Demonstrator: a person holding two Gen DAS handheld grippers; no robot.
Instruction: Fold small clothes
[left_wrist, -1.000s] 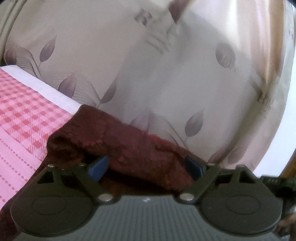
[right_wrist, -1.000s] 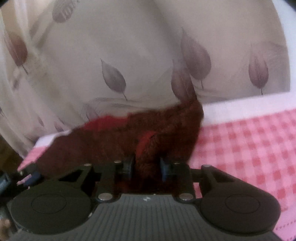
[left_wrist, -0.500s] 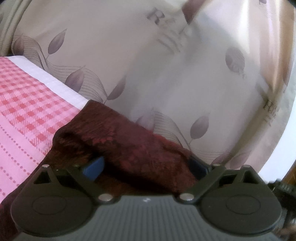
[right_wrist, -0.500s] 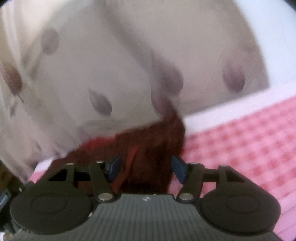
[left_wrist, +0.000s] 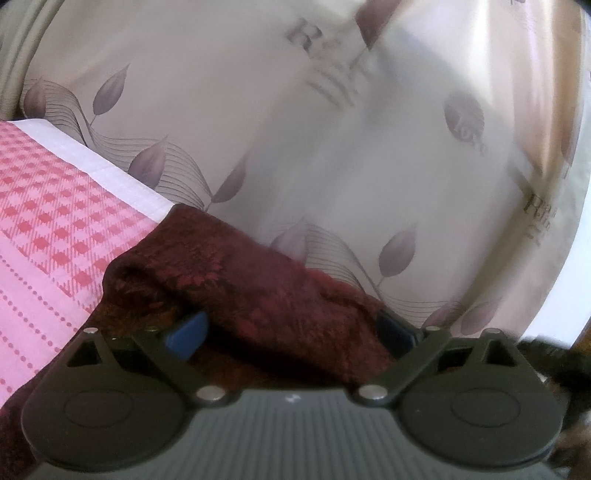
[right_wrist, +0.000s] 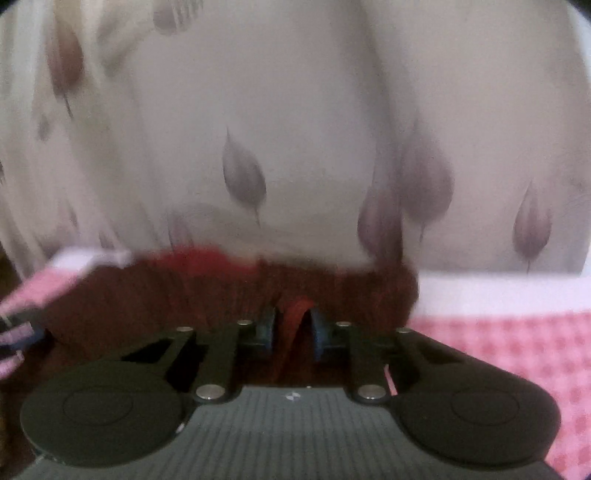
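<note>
A beige leaf-printed curtain (left_wrist: 332, 155) hangs close behind the pink checked cloth-covered surface (left_wrist: 48, 206), at its white far edge. The dark maroon fuzzy garment (left_wrist: 258, 295) lies bunched along that edge. The left hand-held gripper (left_wrist: 291, 332) is spread wide around it; the right hand-held gripper (right_wrist: 291, 328) pinches a red fold.

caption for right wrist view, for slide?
Right gripper pinching the dark red garment at the pink checked cloth's edge.
</note>
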